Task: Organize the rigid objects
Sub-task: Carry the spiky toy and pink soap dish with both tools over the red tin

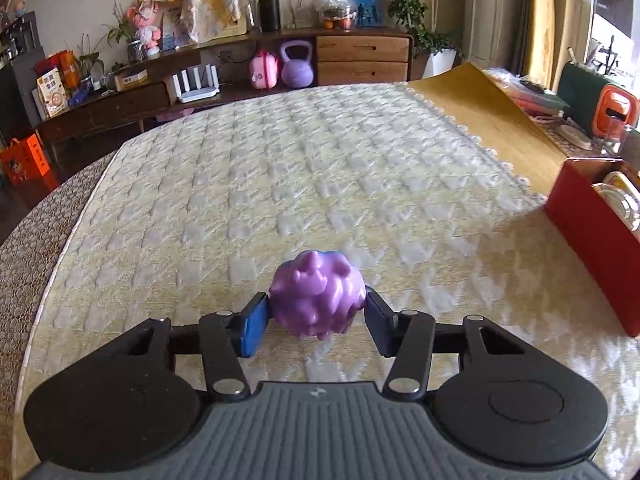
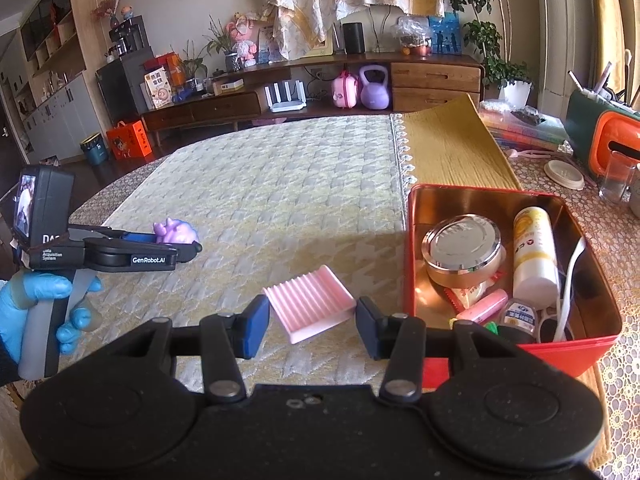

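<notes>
My left gripper (image 1: pixel 316 316) is shut on a knobbly purple toy (image 1: pixel 318 294), its blue pads touching both sides, just above the cream quilted tablecloth (image 1: pixel 280 168). The right wrist view shows that gripper (image 2: pixel 192 246) and the purple toy (image 2: pixel 176 232) at the left. My right gripper (image 2: pixel 312 320) has its pads against both ends of a pink ribbed soap dish (image 2: pixel 310 306), tilted over the cloth just left of the red tin box (image 2: pixel 416 240). The box holds a round metal tin (image 2: pixel 462 250), a white and yellow bottle (image 2: pixel 534 252) and several small items.
The red tin box also shows at the right edge of the left wrist view (image 1: pixel 592 240). A yellow mat (image 2: pixel 448 148) lies behind it. A glass (image 2: pixel 618 176), a lid (image 2: pixel 566 174) and an orange and green case (image 2: pixel 608 140) stand at the far right.
</notes>
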`<state>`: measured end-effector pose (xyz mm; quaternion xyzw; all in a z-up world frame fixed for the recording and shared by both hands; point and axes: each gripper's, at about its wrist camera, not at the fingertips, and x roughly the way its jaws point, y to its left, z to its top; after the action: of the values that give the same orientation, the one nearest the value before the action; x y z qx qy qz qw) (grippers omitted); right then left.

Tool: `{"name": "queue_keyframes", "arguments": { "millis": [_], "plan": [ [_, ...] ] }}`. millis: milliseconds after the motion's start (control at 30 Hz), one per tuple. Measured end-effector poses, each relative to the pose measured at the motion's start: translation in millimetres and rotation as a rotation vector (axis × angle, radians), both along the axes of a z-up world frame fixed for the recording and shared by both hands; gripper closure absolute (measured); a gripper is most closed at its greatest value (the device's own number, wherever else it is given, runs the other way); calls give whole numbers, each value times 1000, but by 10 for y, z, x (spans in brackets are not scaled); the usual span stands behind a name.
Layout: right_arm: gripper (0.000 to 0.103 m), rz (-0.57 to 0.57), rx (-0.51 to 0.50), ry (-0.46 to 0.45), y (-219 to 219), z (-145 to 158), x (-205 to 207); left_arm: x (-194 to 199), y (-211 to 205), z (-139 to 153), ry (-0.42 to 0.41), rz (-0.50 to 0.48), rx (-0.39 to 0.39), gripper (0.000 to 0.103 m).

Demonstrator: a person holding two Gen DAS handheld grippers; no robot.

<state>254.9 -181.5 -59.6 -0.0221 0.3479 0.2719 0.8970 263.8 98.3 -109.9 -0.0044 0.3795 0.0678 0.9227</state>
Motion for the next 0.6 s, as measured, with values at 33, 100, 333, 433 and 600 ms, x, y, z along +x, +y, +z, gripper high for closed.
{"name": "queue_keyframes", "arguments": {
  "millis": [33,100,333,433,600],
  "plan": [
    [56,-2,2,-3,-15,10,-12,-12,-35,35,-7,-10,2,51],
    [56,-9,4,-8,-53,30,-30,-38,-101,93,-17,-26,8,52],
    [56,-33,13,-33,-227,133,-101,-148,-393,349,-52,-92,-24,52],
    [56,-49,15,-42,-322,162,-107,-196,-575,491,-71,-137,-42,52],
    [56,-84,12,-57,-512,187,-108,-227,-922,681,-86,-218,-69,52]
  ]
}}
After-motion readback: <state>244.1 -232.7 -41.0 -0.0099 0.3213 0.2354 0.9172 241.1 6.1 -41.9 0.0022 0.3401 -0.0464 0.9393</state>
